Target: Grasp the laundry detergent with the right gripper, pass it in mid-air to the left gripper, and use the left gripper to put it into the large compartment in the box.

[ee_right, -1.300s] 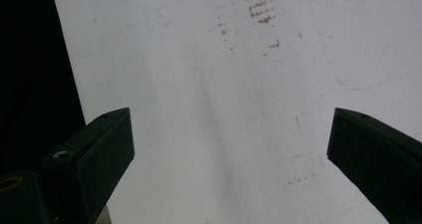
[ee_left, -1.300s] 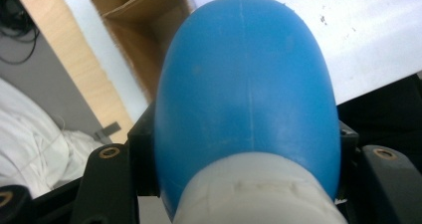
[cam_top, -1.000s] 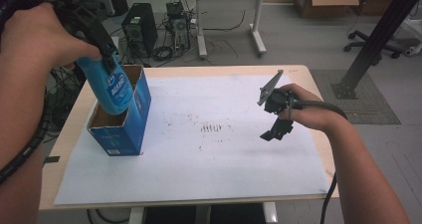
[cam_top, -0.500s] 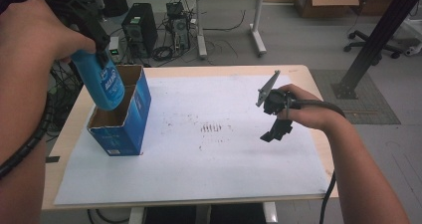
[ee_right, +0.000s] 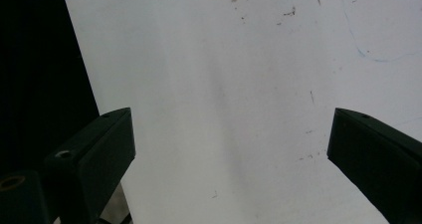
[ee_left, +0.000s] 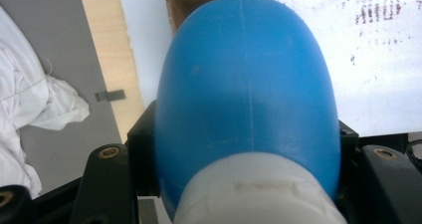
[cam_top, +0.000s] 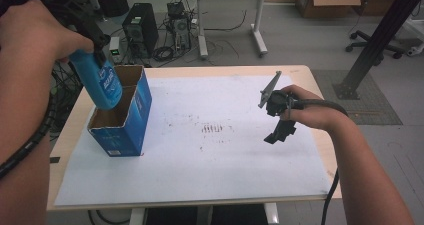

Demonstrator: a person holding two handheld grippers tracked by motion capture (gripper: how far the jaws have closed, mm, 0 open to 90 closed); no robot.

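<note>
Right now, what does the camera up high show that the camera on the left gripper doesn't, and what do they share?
The high view alone takes in the whole scene: the right gripper hovering with nothing in it above the white sheet, plus desks and computers on the floor behind. The left gripper view alone gives the close-up: the white cap and a white cloth on the floor. Both show the blue bottle clamped in the left gripper, above the open blue box.

The bottle [ee_left: 246,84] looks like smooth blue plastic with a soft sheen and a white plastic cap [ee_left: 259,194]. The box [cam_top: 122,120] is printed cardboard, raw brown inside. Matt white paper sheet [cam_top: 210,170] on a pale wood table [cam_top: 75,125].
</note>
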